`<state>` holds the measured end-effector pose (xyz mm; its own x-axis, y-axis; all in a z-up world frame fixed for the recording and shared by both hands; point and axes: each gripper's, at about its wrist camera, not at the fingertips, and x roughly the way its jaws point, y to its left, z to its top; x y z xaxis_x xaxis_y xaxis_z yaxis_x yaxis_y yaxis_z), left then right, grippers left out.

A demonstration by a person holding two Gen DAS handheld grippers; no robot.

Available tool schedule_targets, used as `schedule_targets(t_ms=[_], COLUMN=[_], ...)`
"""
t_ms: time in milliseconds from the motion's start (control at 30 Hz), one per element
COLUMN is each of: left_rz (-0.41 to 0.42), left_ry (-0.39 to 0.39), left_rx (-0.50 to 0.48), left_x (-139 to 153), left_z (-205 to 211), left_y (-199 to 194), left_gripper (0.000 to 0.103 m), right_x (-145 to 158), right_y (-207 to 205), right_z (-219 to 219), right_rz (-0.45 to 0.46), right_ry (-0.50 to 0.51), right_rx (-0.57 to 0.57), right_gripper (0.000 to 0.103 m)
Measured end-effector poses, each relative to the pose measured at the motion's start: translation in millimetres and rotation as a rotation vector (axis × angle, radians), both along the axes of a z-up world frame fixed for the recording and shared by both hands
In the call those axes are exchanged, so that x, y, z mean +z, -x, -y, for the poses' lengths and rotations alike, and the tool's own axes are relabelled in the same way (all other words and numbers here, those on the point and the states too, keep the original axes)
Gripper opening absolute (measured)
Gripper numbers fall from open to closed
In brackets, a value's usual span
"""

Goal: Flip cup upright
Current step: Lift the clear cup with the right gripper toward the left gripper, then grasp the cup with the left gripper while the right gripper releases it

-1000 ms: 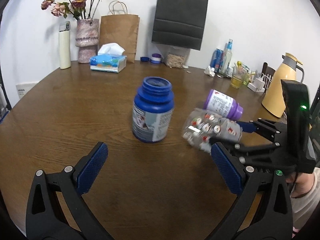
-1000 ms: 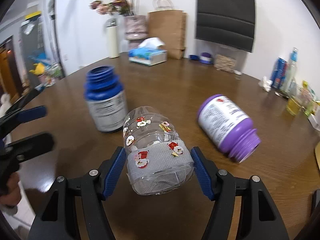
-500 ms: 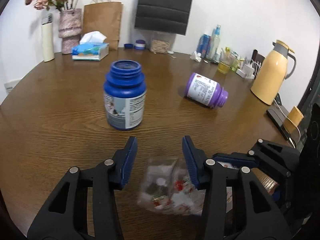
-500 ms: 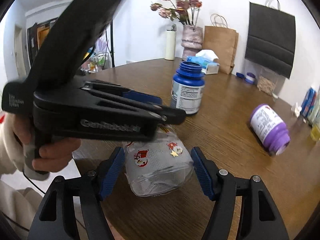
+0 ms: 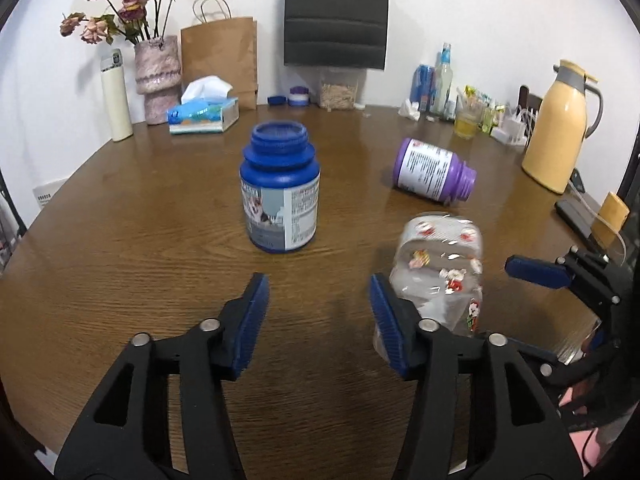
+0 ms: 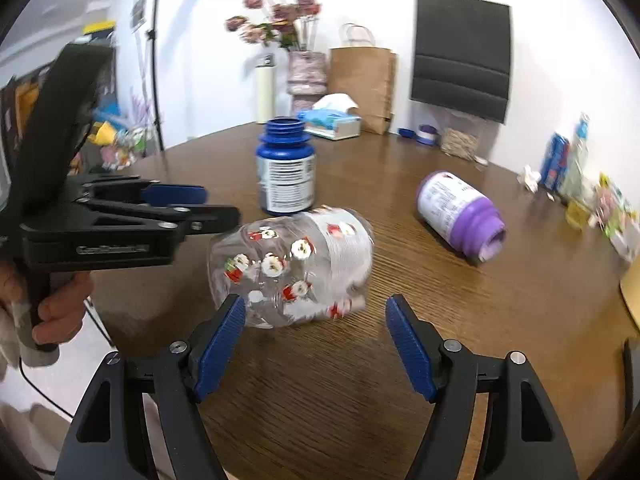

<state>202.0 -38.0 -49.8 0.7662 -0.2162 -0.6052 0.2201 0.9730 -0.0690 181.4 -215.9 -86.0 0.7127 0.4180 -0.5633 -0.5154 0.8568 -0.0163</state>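
The clear plastic cup with red Santa stickers [image 6: 292, 268] lies tilted on its side on the brown table [image 6: 440, 300], blurred. In the left wrist view the clear cup [image 5: 440, 272] sits just right of my left gripper's right finger [image 5: 390, 328]. My left gripper [image 5: 318, 324] is open and empty, beside the cup. My right gripper [image 6: 316, 344] is open and empty, just behind the cup; its left finger [image 6: 220, 340] is near the cup's lower edge. The left gripper also shows in the right wrist view [image 6: 176, 204].
An upright blue jar [image 5: 280, 196] stands mid-table. A purple jar [image 5: 434, 170] lies on its side to the right. A yellow jug [image 5: 560, 128], bottles, a tissue box [image 5: 204, 114], a vase and paper bags line the far edge.
My right gripper has opened and let go of the cup, which now lies on the table. My left gripper has opened wider and moved off to the cup's left.
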Motion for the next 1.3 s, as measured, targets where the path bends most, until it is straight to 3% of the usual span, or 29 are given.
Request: schedule_targets(t_ms=[33,100,167,233,333,400,533,633,800,967,1167,1233,1300], left_rz=[0.007,0.009,0.003,-0.026,-0.105,-0.154,-0.177,-0.128,0.042,0.198,0.304,0.3,0.274], left_ry=[0.015,0.044,0.053,0.026,-0.082,-0.132,-0.078,-0.03,-0.012,0.0,-0.019,-0.005,0.021], left_rx=[-0.012,-0.058,-0.122,-0.204,-0.295,-0.307,-0.32,-0.313,-0.291,-0.296,-0.318,-0.317,-0.317], left_x=[5.1,13.8,19.3,18.7,6.5,-5.0,-9.7,-1.6,33.5,55.8,67.1,68.7,69.7], left_z=[0.0,4.8,15.9,34.3,68.3,81.7,82.6,78.3,66.5,61.2,58.0,55.0,48.8], left_y=[1.5,2.1,1.7,-2.9,-15.6,-26.0,-34.3,-29.8,-17.5,-14.1,-19.7,-27.0,-41.0], left_gripper=[0.061,0.063,0.077,0.079,0.079,0.056,0.057,0.057,0.057,0.057,0.057,0.058,0.058], right_x=[0.2,0.1,0.4,0.5,-2.7,-5.3,-3.9,5.9,41.3,68.3,66.6,59.2,60.8], right_y=[-1.3,-3.2,-4.0,-4.7,-5.3,-3.1,4.5,7.3,-7.9,-58.6,-125.5,-146.5,-157.1], right_z=[3.6,9.4,16.8,27.4,46.6,57.3,79.1,88.7,93.6,84.5,68.1,61.7,58.9], right_rz=[0.0,-0.004,-0.013,-0.02,-0.043,-0.053,-0.052,-0.035,-0.05,-0.229,-0.476,-0.548,-0.55], right_ry=[-0.005,-0.007,-0.018,-0.04,-0.07,-0.076,-0.085,-0.121,-0.339,-0.616,-0.865,-0.91,-0.913], right_rx=[-0.018,-0.056,-0.091,-0.124,-0.191,-0.223,-0.27,-0.276,-0.174,0.042,0.177,0.18,0.188], right_gripper=[0.077,0.077,0.077,0.077,0.077,0.077,0.077,0.077,0.078,0.086,0.085,0.067,0.066])
